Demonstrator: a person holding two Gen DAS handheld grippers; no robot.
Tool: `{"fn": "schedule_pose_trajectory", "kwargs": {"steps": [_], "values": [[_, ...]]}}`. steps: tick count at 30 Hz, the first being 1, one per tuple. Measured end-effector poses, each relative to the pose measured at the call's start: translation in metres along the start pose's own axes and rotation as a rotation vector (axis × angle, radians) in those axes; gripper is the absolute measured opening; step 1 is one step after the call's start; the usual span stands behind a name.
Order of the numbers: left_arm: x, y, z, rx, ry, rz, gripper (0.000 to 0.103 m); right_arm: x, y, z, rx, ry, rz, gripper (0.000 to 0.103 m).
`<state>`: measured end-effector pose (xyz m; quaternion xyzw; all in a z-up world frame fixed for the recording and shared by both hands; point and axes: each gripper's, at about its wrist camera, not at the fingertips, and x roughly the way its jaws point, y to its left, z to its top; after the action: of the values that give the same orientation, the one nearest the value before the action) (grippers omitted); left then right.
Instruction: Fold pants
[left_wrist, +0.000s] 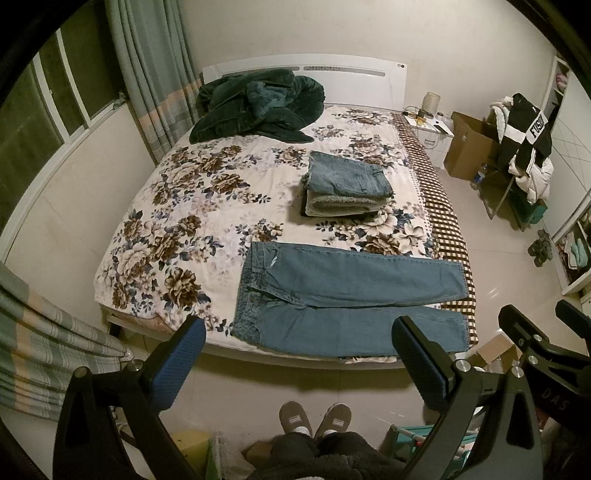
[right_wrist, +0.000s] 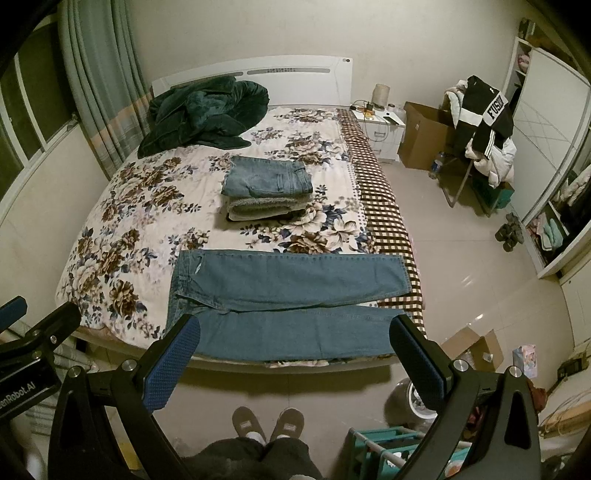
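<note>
Blue jeans (left_wrist: 347, 295) lie flat across the near edge of the floral bed (left_wrist: 177, 206), waistband to the left, legs running right. They also show in the right wrist view (right_wrist: 291, 302). My left gripper (left_wrist: 299, 332) is open and empty, held above the floor in front of the bed's edge. My right gripper (right_wrist: 295, 332) is open and empty, at the same height to the right of the left one. The right gripper also shows at the right edge of the left wrist view (left_wrist: 546, 325).
A stack of folded pants (left_wrist: 347, 188) sits mid-bed. A dark green blanket (left_wrist: 258, 107) is heaped near the headboard. A nightstand (left_wrist: 432, 129), cardboard box (left_wrist: 469, 147) and clothes-laden chair (left_wrist: 524, 155) stand to the right. The person's slippers (left_wrist: 314, 421) are on the floor.
</note>
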<state>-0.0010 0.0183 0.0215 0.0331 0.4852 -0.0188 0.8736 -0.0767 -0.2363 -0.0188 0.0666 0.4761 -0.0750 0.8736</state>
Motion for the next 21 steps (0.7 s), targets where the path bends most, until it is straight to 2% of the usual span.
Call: {"fn": "schedule_pose_trajectory", "kwargs": {"steps": [8,11,16,21], "values": [[-0.007,-0.005,0.015,-0.002,0.004,0.003,0.103,-0.004,0.004,-0.003,0.0,0.008,0.01,0.103],[-0.005,-0.004,0.02,-0.004,-0.017,0.042,0.103,0.005,0.001,-0.005,0.011,0.012,0.001,0.103],[0.028,-0.004,0.039,-0.045,-0.032,0.101,0.103,0.058,-0.026,0.01,0.073,0.035,-0.022,0.103],[0.1,-0.023,0.054,-0.049,-0.009,0.201,0.103,0.13,-0.061,0.037,0.139,0.049,-0.066,0.103]]}}
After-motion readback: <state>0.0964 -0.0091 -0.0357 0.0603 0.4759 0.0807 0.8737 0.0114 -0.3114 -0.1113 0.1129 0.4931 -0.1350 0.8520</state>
